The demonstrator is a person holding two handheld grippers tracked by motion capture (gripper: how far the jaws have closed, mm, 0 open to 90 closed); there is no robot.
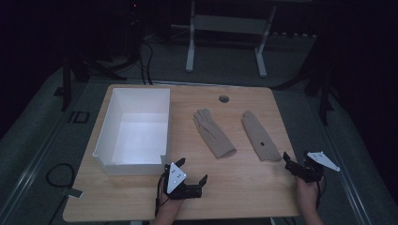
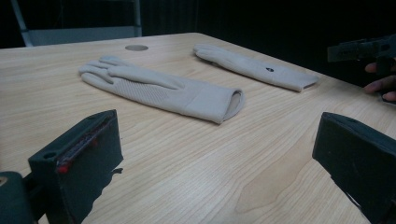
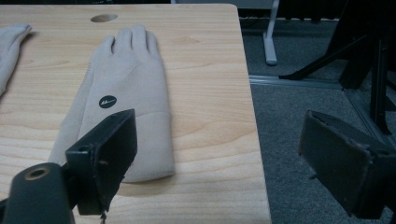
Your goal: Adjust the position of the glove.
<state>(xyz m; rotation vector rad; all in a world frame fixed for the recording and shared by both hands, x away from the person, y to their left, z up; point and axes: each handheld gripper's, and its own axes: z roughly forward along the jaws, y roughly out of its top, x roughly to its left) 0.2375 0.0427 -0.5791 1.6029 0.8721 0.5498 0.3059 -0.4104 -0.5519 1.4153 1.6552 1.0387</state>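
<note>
On the wooden table (image 1: 244,187) in front of you lie two beige gloves and a white box (image 1: 133,131), with both grippers held low near the front edge.

Your left gripper (image 1: 192,172) has its jaws spread wide, empty, facing the left glove (image 1: 214,133). Your right gripper (image 1: 287,158) is also wide, empty, just short of the right glove (image 1: 259,136), one jaw past the table's right edge. Dim light blurs everything beyond the table.

Each black gripper (image 1: 192,172) carries blocky jaws and a pale grey three-cornered plate (image 1: 175,177); thin dark cables seemingly trail behind.
</note>
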